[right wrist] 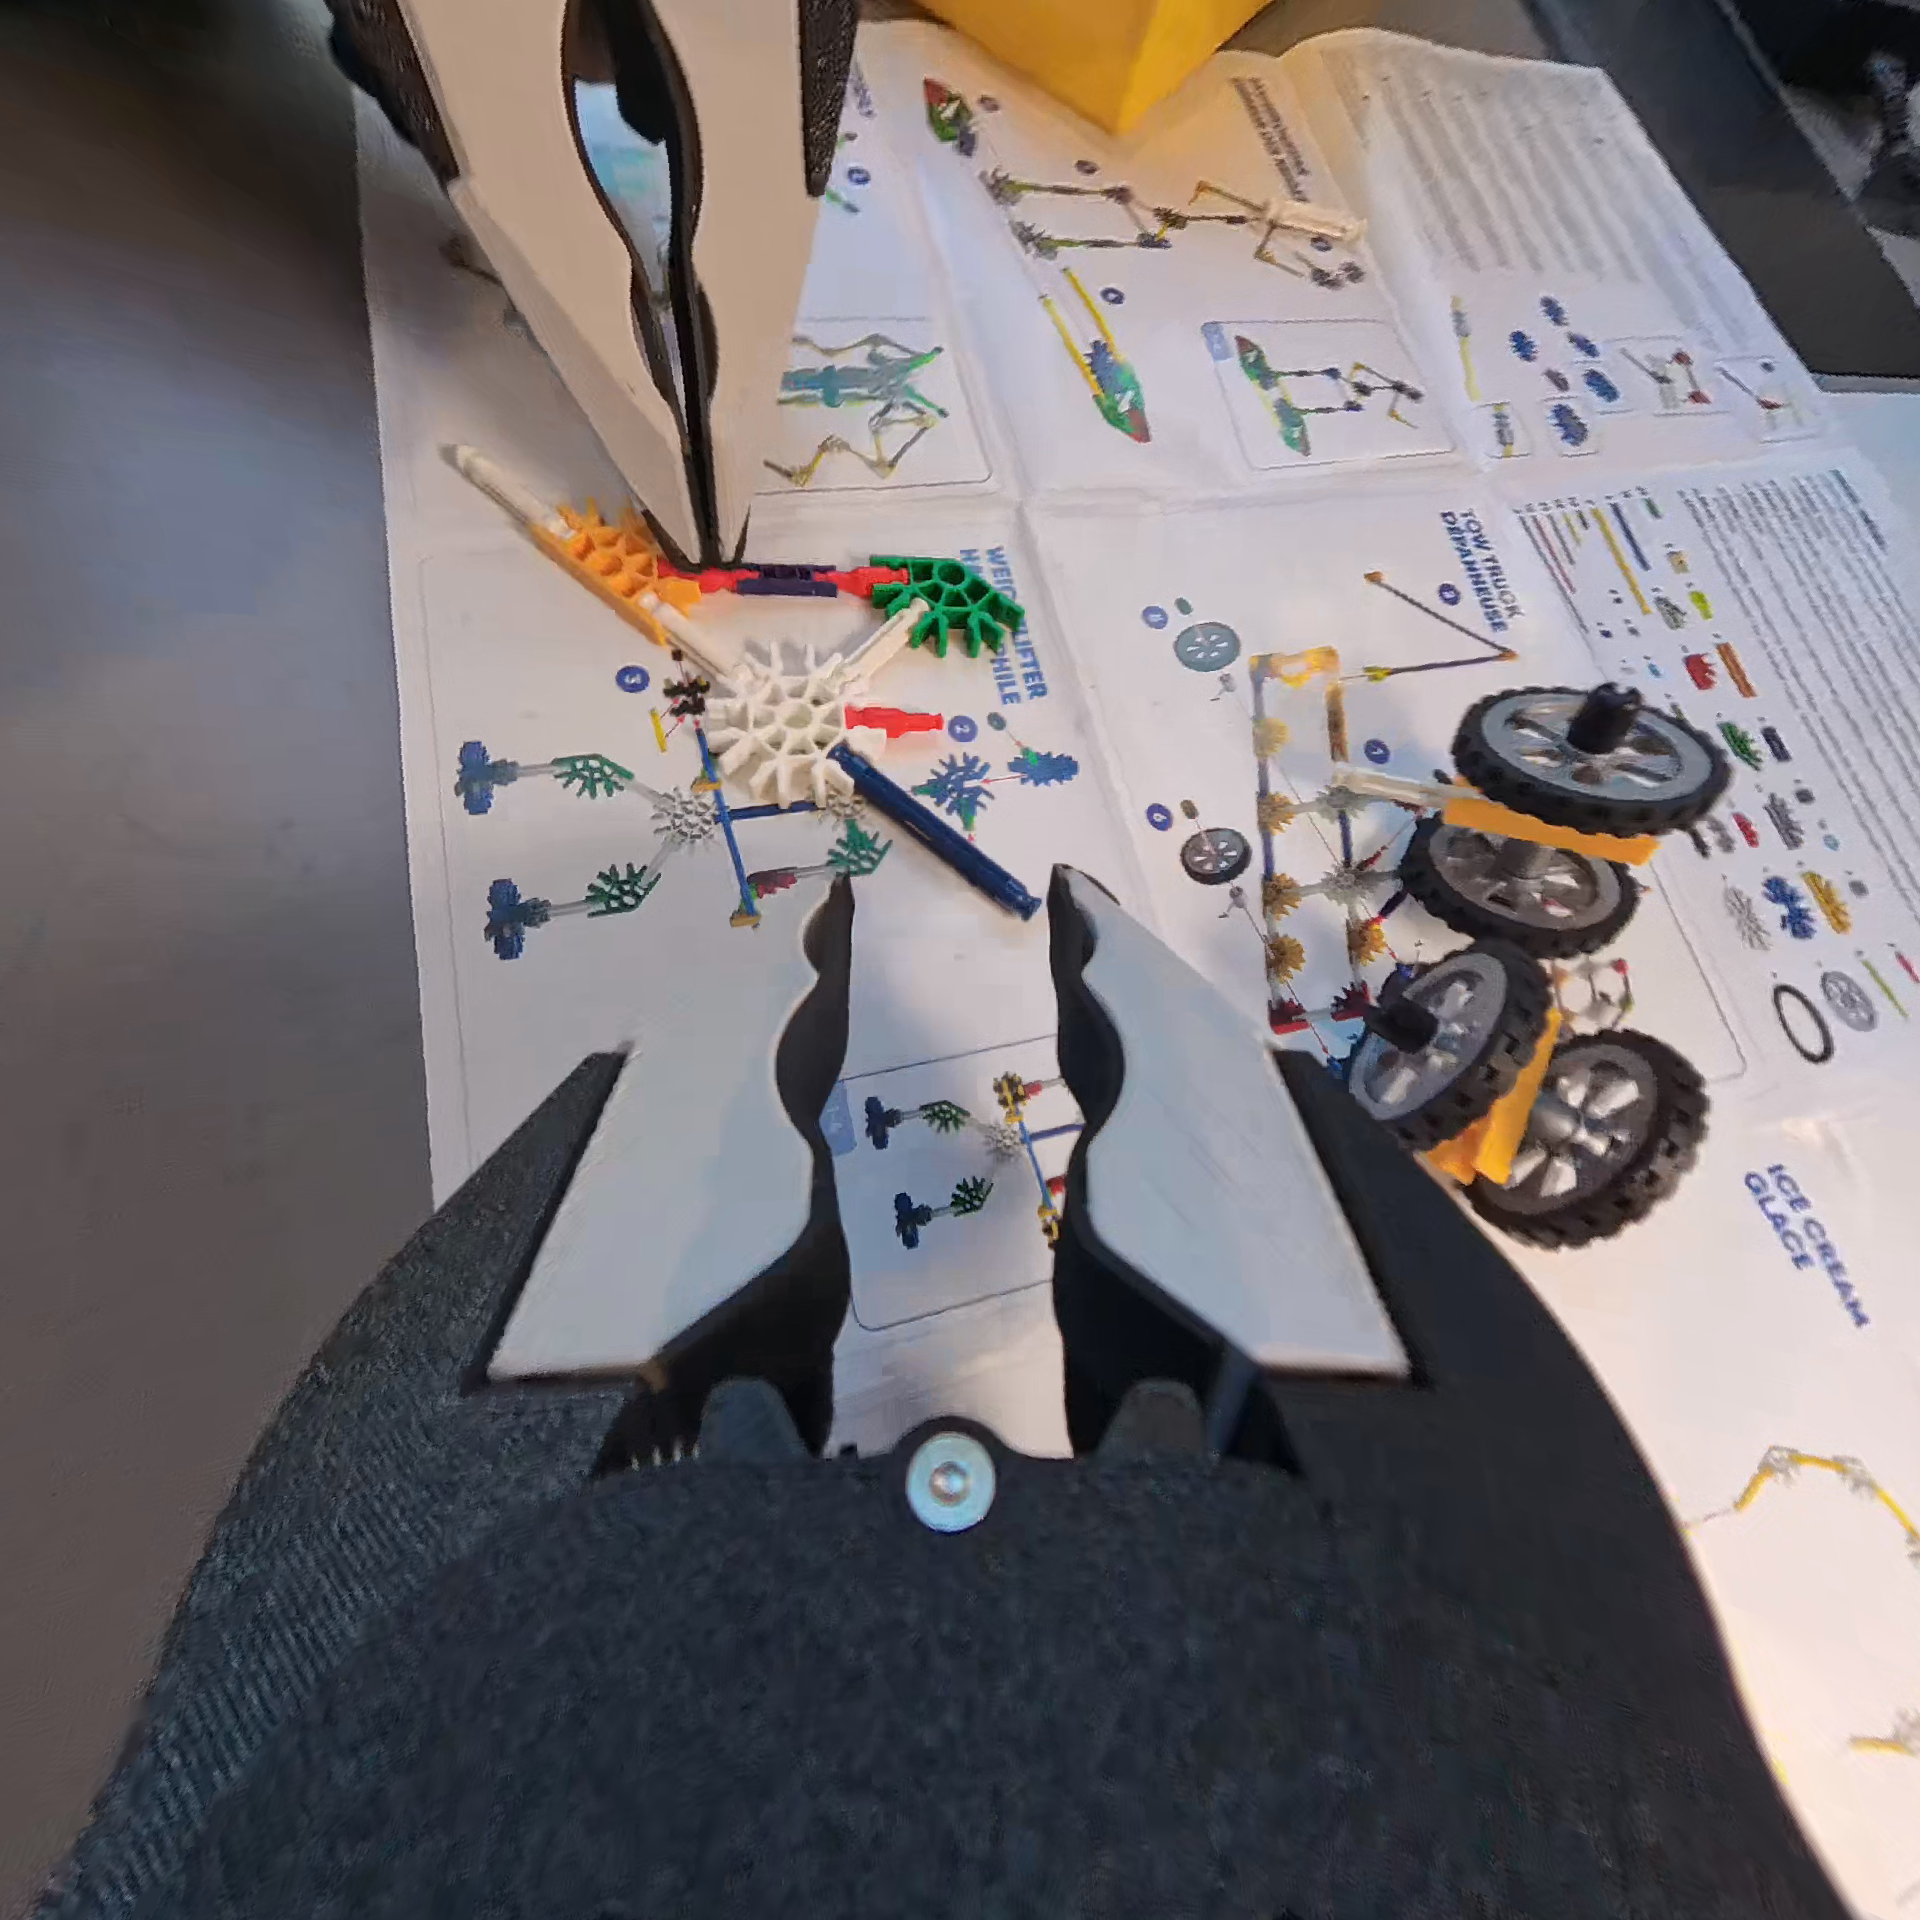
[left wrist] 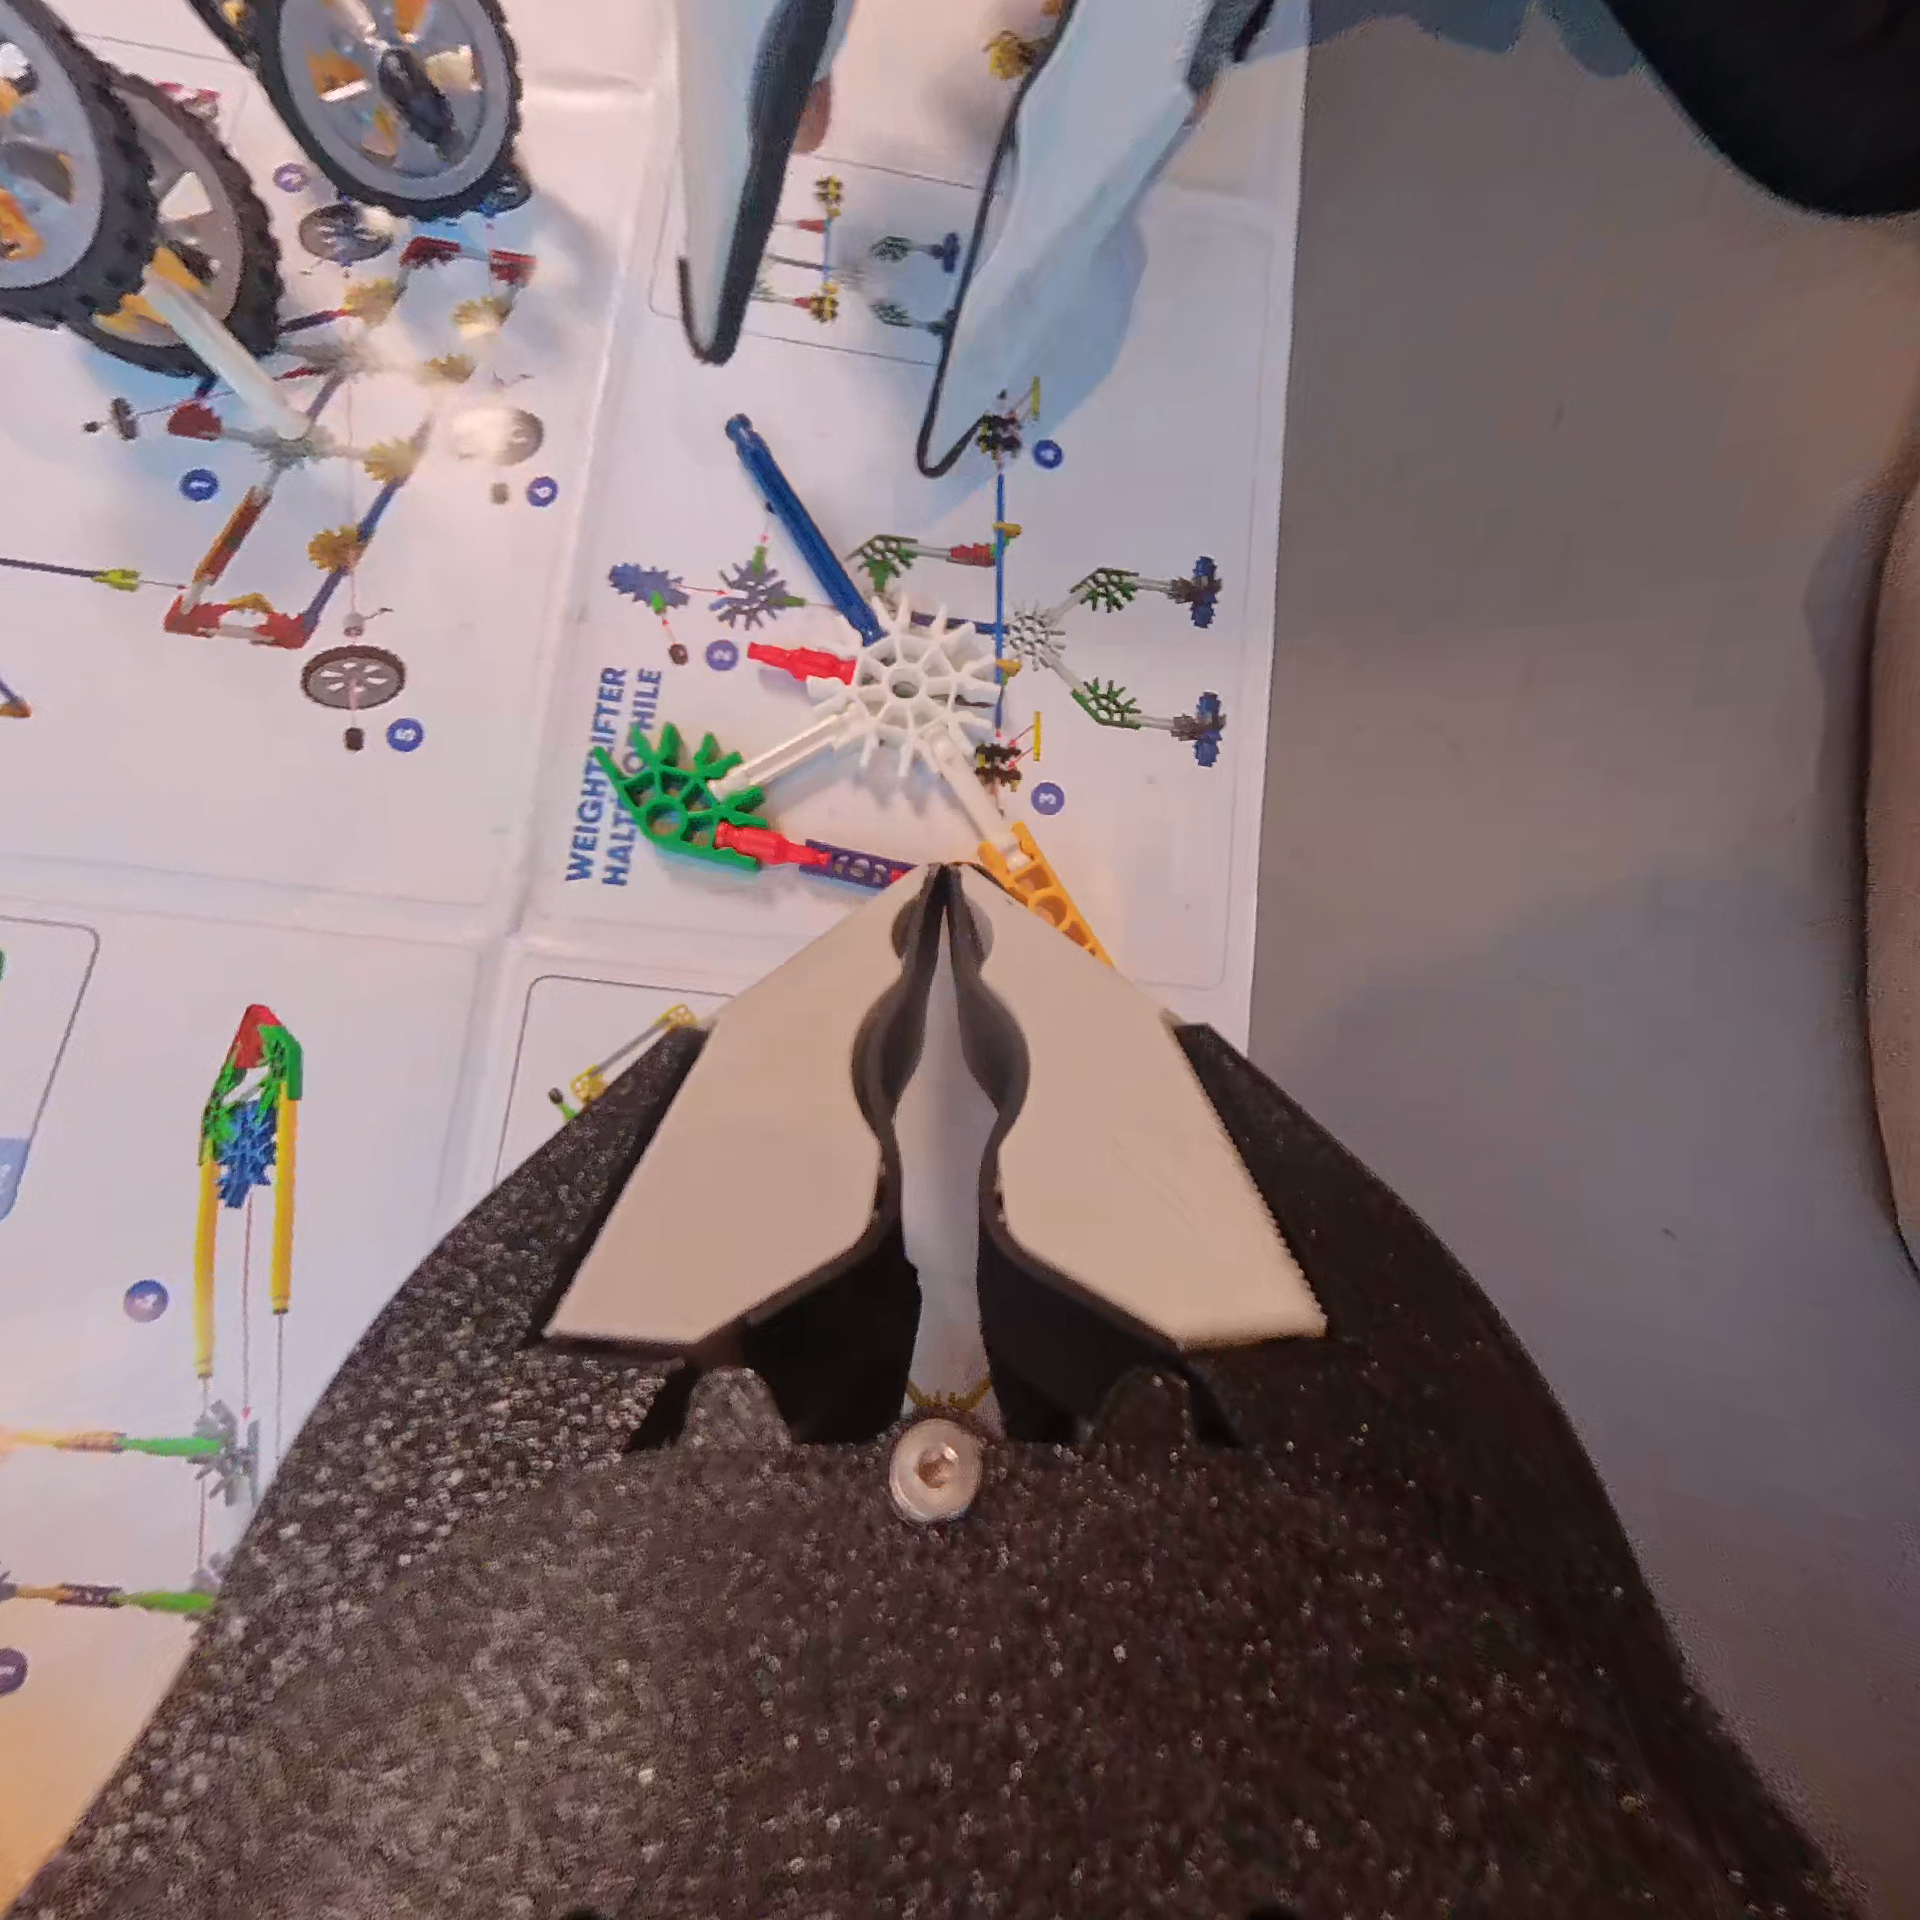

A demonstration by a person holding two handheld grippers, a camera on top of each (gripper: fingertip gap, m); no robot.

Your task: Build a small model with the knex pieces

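Observation:
A small toy assembly lies on a printed instruction sheet (left wrist: pixel 416 831). It has a white snowflake connector (left wrist: pixel 902 686) (right wrist: pixel 781 722), a green fan connector (left wrist: pixel 681 790) (right wrist: pixel 951 603), an orange connector (left wrist: pixel 1044 894) (right wrist: pixel 608 566), a purple piece (left wrist: pixel 857 864) (right wrist: pixel 784 580), red rods and white rods. My left gripper (left wrist: pixel 940 873) (right wrist: pixel 717 556) is shut on a short red rod (right wrist: pixel 691 574) between the orange connector and the purple piece. My right gripper (right wrist: pixel 951 894) (left wrist: pixel 831 405) is open and empty, its tips just short of the blue rod (right wrist: pixel 935 831) (left wrist: pixel 800 530).
A wheeled toy model with black tyres and orange parts (right wrist: pixel 1538 935) (left wrist: pixel 135 187) stands on the sheet (right wrist: pixel 1299 468). A yellow box (right wrist: pixel 1101 52) sits at the far edge. Grey tabletop (left wrist: pixel 1558 831) (right wrist: pixel 187 727) borders the sheet.

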